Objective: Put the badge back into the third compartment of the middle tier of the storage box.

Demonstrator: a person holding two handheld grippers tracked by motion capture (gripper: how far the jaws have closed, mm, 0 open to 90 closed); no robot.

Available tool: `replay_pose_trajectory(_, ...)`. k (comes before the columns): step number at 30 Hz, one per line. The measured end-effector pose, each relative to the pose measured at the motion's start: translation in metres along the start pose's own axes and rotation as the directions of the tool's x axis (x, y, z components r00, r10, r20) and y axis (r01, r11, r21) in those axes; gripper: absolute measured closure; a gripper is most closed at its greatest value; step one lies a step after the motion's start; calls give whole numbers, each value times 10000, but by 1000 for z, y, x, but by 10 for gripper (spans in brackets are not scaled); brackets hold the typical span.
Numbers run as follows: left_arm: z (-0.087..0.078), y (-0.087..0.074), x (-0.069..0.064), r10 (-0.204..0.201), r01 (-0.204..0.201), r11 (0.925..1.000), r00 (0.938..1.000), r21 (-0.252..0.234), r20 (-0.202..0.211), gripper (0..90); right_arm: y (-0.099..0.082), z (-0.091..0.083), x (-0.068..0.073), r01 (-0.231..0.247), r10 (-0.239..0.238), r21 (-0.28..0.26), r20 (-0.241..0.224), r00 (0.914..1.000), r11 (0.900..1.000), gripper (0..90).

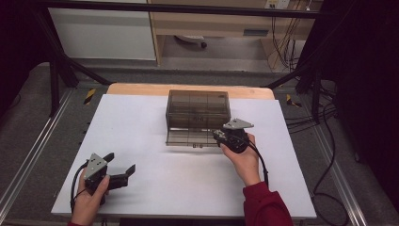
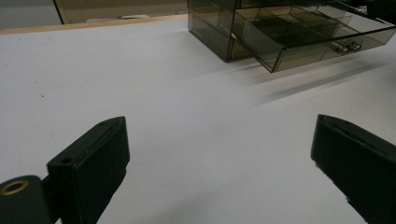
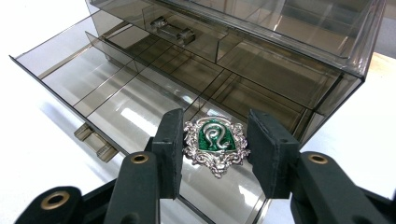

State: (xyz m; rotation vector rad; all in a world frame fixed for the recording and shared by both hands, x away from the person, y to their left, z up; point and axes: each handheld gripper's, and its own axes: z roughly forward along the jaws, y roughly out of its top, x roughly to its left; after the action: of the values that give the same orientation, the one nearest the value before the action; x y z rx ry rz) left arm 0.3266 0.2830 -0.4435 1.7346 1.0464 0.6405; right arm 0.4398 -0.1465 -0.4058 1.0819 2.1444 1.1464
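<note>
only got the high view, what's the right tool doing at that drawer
Observer: The right tool has a silver badge with a green centre between its pads, which meet its two sides.
Operator: over the drawer or outside it
Observer: Over the open drawer, above a compartment at its front edge.
Operator: anything else in there
Observer: The compartments that the right gripper view shows look empty.
</note>
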Motion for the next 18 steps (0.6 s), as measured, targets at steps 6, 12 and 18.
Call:
replay_pose_trajectory(6,0,1,-1,19,-18,10000,10000,-30,40,49,0,1,0,-22,23,72,-14,10000,10000,575)
replay_pose_trajectory(12,0,1,-1,54,-54,10000,10000,-12,57,49,1,-1,-1,-261,263,-151,109,9996,9995,503)
replay_pose_trajectory(18,0,1,-1,40,-40,10000,10000,-54,60,49,5,-13,-4,-308,315,-613,99,9995,9976,522)
